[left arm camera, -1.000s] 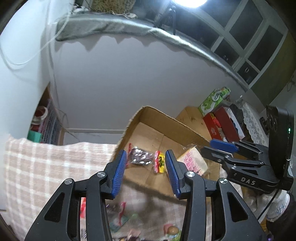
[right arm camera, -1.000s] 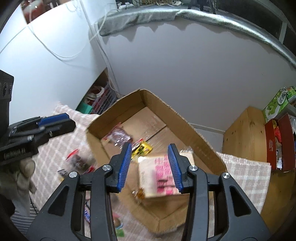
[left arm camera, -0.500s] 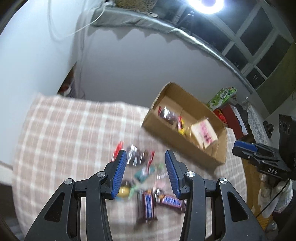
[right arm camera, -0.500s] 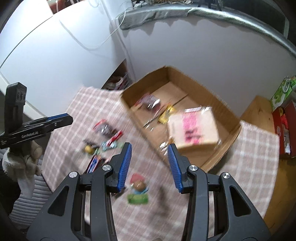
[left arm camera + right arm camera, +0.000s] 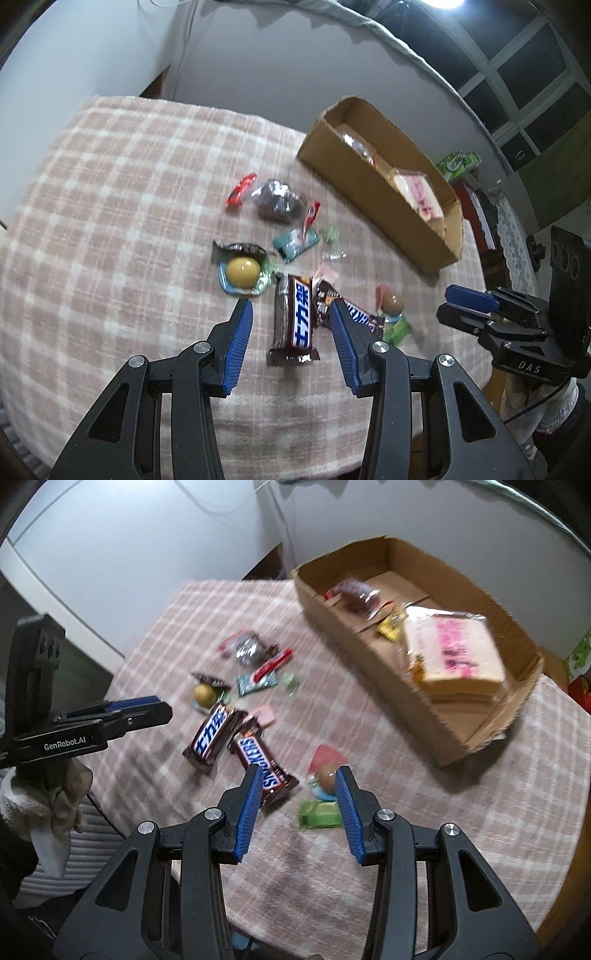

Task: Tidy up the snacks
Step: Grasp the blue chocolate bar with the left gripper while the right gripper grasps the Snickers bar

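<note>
A: Left gripper (image 5: 291, 328) over the checked tabletop (image 5: 110, 206), fingers apart, empty; a Snickers bar (image 5: 295, 321) lies below the gap.

B: Right gripper (image 5: 298, 794) likewise parted, holding nothing, above the green-wrapped sweet (image 5: 320, 805). Cardboard box (image 5: 461, 716) at far right holds a pink-printed packet (image 5: 456, 650); remaining snacks scattered left of it.

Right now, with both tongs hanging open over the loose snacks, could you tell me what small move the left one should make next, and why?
Probably lower the left tongs straight onto the chocolate bar. It lies flat on the checked cloth framed between the open jaws, still outside the cardboard box.
</note>
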`<control>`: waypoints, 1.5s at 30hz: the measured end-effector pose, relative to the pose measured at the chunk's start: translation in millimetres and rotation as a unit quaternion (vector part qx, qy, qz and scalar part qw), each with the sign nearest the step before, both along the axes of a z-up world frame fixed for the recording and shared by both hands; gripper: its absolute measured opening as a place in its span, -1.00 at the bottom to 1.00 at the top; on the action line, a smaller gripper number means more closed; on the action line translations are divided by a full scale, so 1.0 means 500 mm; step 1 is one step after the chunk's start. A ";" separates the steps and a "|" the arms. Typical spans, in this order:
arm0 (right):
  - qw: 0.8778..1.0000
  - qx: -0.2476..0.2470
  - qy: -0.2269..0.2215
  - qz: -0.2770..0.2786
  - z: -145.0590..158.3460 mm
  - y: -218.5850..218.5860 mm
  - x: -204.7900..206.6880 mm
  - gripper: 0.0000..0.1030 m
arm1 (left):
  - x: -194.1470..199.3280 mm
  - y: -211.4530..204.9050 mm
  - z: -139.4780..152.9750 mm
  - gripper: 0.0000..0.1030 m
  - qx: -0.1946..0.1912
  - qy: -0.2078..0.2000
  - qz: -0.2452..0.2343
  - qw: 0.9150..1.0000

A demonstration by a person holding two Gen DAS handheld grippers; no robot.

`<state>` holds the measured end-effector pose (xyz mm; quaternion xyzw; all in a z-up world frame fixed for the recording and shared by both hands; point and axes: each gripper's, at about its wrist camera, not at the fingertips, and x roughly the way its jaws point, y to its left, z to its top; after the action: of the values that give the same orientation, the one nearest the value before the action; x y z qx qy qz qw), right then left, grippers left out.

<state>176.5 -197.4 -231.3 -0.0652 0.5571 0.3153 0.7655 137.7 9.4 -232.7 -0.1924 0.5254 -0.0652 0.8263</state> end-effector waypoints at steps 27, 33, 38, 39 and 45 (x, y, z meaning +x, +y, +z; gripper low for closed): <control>0.994 -0.048 0.036 0.092 -0.119 0.123 0.015 -0.18 | 0.016 -0.047 -0.086 -0.19 0.046 0.032 -0.032 0.998; 0.992 -0.051 0.035 0.111 -0.119 0.148 0.015 -0.18 | 0.026 -0.065 -0.084 -0.20 0.059 0.030 -0.051 0.997; 0.991 -0.057 0.035 0.118 -0.130 0.162 0.018 -0.21 | 0.025 -0.059 -0.088 -0.27 0.063 0.031 -0.050 0.996; 0.991 -0.057 0.037 0.119 -0.133 0.164 0.020 -0.22 | 0.024 -0.058 -0.088 -0.27 0.064 0.031 -0.052 0.996; 0.990 -0.068 0.028 0.124 -0.142 0.171 0.019 -0.34 | 0.028 -0.063 -0.089 -0.33 0.079 0.030 -0.068 0.994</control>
<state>186.1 -111.9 -302.4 -0.1766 0.5860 0.3713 0.6982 151.7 -22.3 -277.2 -0.0925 0.5650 -0.0736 0.8165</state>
